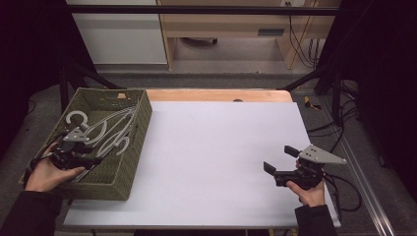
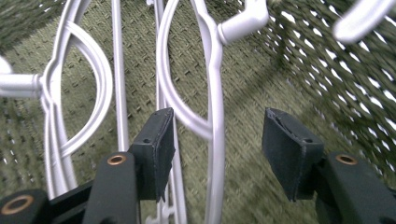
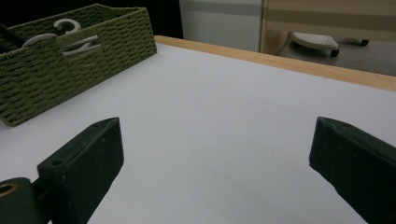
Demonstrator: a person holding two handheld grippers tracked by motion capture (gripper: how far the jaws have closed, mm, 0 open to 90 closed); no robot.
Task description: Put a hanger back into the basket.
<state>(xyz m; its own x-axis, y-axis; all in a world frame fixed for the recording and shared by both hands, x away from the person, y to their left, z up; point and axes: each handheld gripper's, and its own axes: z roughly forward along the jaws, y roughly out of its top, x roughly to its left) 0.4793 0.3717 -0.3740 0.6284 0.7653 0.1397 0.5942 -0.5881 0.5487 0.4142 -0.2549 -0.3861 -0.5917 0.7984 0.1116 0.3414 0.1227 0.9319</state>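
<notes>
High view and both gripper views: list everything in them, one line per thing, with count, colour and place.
basket: one, olive-green woven, left end of the table, partly over its edge.
hangers: several, exact count unclear, white plastic, lying in the basket.
table: one, white top with a wooden strip along its far edge, centre.
cabinets: white and light wood, on the floor beyond the table.
left gripper: one, black, jaws open inside the basket, a hanger bar between them but not pressed.
right gripper: one, black, jaws open, over the table's right side, holding nothing.
hands: two, one holding each gripper, dark sleeves.
</notes>
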